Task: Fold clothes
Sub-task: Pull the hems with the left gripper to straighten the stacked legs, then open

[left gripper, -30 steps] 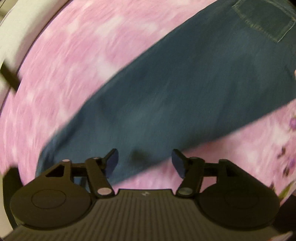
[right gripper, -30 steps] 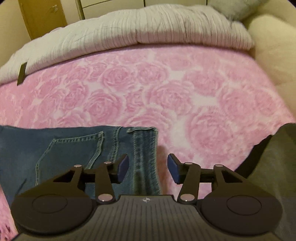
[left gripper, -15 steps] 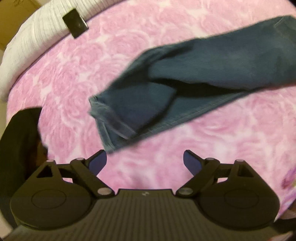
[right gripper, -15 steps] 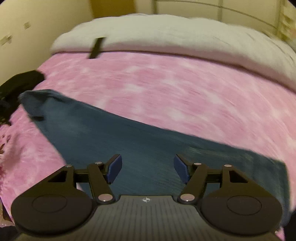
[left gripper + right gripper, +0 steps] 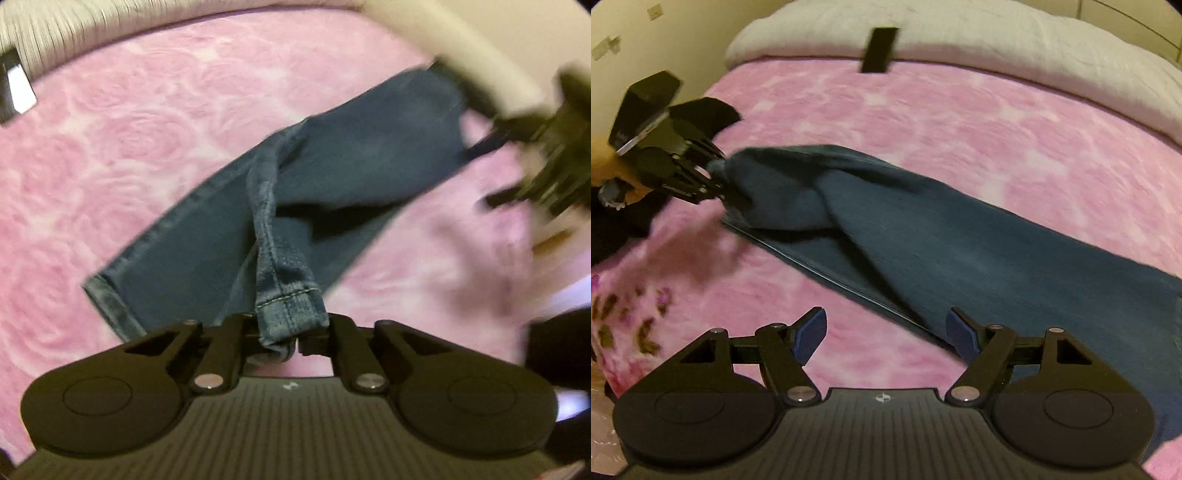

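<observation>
Now that the left claw (image 5: 286, 338), apart a moment ago, has clamped the hem of the jeans (image 5: 347, 155) lying across the pink bed (image 5: 110, 155), folding can begin, the right claw (image 5: 886, 336) opening, empty.

No words, numbers or brand names can be read here. The right gripper (image 5: 885, 338) body bears only a small white emblem.
</observation>
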Motion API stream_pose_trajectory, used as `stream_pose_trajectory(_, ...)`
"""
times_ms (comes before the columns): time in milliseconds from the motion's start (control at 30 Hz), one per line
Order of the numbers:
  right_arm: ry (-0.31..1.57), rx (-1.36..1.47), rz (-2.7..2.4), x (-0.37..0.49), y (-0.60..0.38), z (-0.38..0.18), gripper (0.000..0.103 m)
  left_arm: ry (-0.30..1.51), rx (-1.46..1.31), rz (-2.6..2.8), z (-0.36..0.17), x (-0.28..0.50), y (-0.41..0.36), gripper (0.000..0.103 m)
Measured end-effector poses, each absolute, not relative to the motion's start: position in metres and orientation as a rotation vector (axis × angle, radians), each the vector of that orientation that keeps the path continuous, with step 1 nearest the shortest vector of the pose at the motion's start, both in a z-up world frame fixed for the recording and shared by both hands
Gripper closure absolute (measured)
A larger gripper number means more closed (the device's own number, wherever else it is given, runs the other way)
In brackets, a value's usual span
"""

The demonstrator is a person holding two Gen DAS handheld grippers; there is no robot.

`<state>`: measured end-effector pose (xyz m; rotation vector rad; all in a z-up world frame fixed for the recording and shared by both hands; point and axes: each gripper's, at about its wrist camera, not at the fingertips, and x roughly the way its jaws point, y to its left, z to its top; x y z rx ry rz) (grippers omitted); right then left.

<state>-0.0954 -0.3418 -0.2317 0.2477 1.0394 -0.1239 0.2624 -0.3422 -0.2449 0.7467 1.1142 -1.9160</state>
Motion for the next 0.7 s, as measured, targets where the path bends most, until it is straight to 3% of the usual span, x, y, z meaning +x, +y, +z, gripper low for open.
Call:
stream_pose_trajectory(67, 1.027, 0.221, -0.107, -0.088, -0.332, -0.226, 0.027, 1.252, 0.562, -1.971, -0.222, 0.297, -0.345, 0.1)
stream_pose_trajectory(133, 1.024, 0.196, -0.099, -0.084, -0.326, -0.224, 0.026, 1.265, 0.544, -1.913, -0.218, 0.323, -0.354, 0.097)
stream_pose_trajectory(300, 1.041, 0.242, -0.129, -0.082, -0.328, -0.235, 0.025, 1.281, 0.6, -1.571, -0.26, 0.361, -0.376, 0.082)
stream_pose_trajectory(367, 1.047, 0.259, -0.126, -0.08, -0.328, -0.24, 0.026, 1.277, 0.631, -1.521, -0.273, 0.356, -0.376, 0.068)
stream_pose_trajectory(533, 1.059, 0.273, -0.086, -0.082, -0.327, -0.253, 0.022, 1.263, 0.688, -1.43, -0.295, 0.333, -0.375, 0.055)
stream_pose_trajectory(633, 1.063, 0.3, -0.096, -0.082, -0.333, -0.265, 0.021, 1.273, 0.649, -1.366, -0.309, 0.335, -0.378, 0.056)
stream_pose_trajectory(700, 1.059, 0.33, -0.112, -0.082, -0.339, -0.274, 0.021, 1.281, 0.618, -1.349, -0.316, 0.336, -0.381, 0.07)
